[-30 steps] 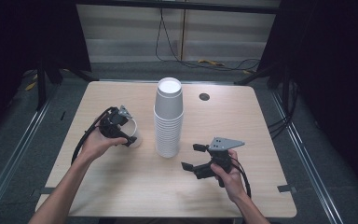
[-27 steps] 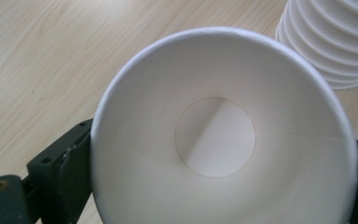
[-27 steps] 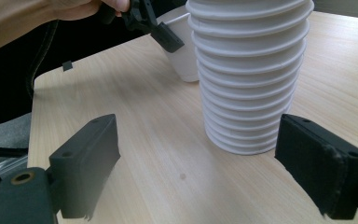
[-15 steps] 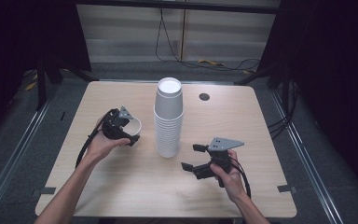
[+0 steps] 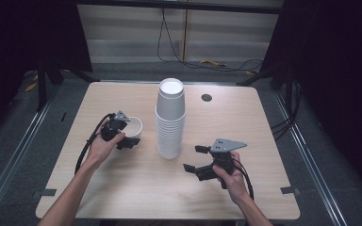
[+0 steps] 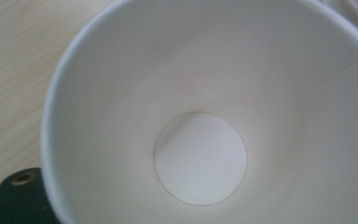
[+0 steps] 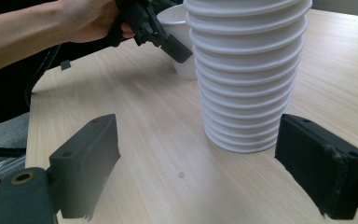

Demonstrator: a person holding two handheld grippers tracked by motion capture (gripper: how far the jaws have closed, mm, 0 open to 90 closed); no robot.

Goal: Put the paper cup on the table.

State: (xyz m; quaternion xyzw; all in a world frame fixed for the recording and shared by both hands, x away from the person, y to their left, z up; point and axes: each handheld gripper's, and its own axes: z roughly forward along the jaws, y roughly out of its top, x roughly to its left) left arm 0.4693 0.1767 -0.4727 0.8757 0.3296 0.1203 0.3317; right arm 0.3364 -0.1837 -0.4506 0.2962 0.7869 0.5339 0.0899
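Left gripper (image 5: 127, 139), jaws just closing, is pinching the rim of the single white paper cup (image 5: 133, 129); excess squeeze could buckle it. Right gripper (image 5: 194, 158) is waiting, jaws spread.

- A pale wooden worktop (image 5: 122, 197) with rounded corners.
- A small dark round hole (image 5: 206, 98) near its far edge.
- Grey floor (image 5: 311, 141) around it, with metal rails (image 5: 9, 165) on both sides.
- Black cables (image 5: 169, 42) and a yellow scrap (image 5: 212, 62) lie beyond.
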